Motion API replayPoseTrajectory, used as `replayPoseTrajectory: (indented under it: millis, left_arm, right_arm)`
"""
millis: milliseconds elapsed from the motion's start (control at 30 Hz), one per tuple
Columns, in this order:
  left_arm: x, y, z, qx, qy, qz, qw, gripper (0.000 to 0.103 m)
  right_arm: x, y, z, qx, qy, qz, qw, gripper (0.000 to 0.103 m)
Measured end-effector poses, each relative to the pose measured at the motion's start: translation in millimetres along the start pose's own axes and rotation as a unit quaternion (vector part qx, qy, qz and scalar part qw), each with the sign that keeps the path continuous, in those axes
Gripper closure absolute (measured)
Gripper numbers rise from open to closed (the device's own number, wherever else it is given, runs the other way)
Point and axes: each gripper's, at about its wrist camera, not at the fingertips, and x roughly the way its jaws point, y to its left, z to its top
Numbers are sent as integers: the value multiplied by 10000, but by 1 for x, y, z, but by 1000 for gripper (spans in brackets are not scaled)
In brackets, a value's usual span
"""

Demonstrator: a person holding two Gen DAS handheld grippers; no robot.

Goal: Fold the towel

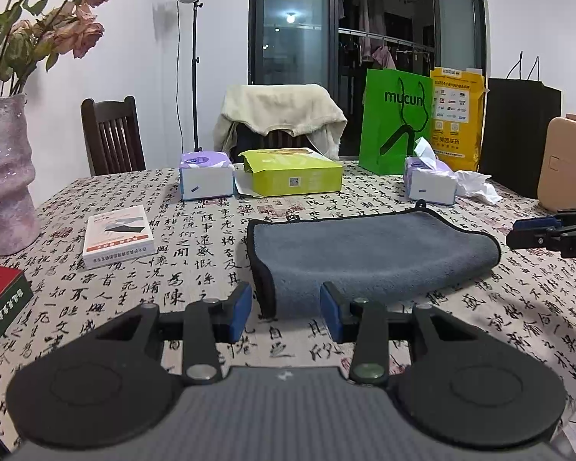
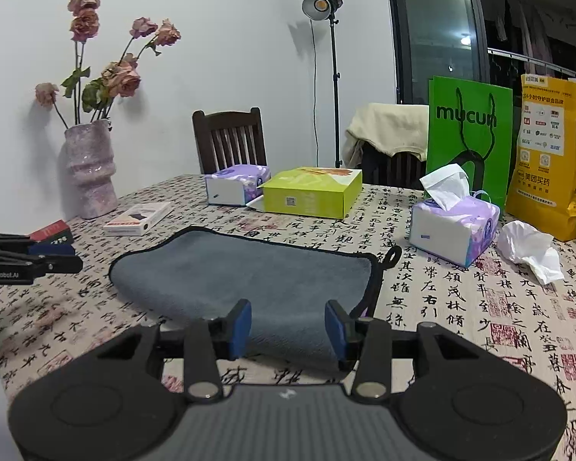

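A grey towel (image 1: 368,253) with black edging lies folded over on the patterned tablecloth; it also shows in the right wrist view (image 2: 242,272). My left gripper (image 1: 286,313) is open and empty, just short of the towel's near left corner. My right gripper (image 2: 288,328) is open and empty, with its fingers on either side of the towel's near edge. Each gripper shows at the edge of the other's view: the right one (image 1: 545,232) and the left one (image 2: 30,257).
Two purple tissue packs (image 1: 205,176) (image 1: 430,180), a lime box (image 1: 292,173), a white booklet (image 1: 117,236), a red and green box (image 1: 0,303), a pink vase (image 1: 4,176), crumpled tissue (image 2: 530,249), green (image 1: 397,123) and yellow bags (image 1: 457,115) stand around the table.
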Motion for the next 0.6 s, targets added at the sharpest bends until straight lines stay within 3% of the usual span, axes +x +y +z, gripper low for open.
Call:
replayPoseTrajectory:
  millis: [600]
  left_arm:
    - [-53,-20,-24,8,-208,-6,9998,57]
  right_arm:
    - [-53,29,-20,-103,-197,99,9997,53]
